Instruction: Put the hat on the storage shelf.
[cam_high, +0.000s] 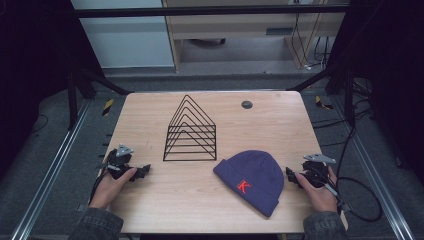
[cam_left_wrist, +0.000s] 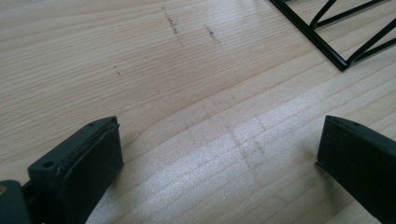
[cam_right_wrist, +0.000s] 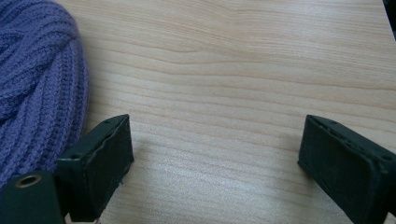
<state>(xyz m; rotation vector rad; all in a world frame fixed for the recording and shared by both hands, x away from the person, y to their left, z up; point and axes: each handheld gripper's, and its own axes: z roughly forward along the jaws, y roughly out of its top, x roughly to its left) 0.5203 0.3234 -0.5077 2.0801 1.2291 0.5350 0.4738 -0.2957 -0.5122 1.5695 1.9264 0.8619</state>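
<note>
left fingers: the black fingers (cam_left_wrist: 79, 172) of the left gripper (cam_high: 141, 171) stand wide apart with bare wood between them, holding nothing; the hand rests low at the counter's left edge, seemingly a waiting pose.
right fingers: the right gripper (cam_high: 291, 174) is spread wide as well, empty, its fingers (cam_right_wrist: 100, 163) aimed along the wood with one finger just beside the hat's knit edge, well placed for a reach to it.
hat: the purple ribbed knit beanie with a red letter K (cam_high: 252, 178) lies flat on the light wooden counter (cam_high: 150, 115), front right, cuff toward the rack, near the right gripper.
rack: the black wire triangular rack (cam_high: 190, 132) stands upright mid-counter, open side reachable from the front.
hard to make out: in the right gripper view the beanie (cam_right_wrist: 37, 79) is cut off at the frame's left; in the left gripper view just a corner of the rack (cam_left_wrist: 341, 37) appears; the small dark round thing (cam_high: 246, 104) at the far edge is too small to identify.
</note>
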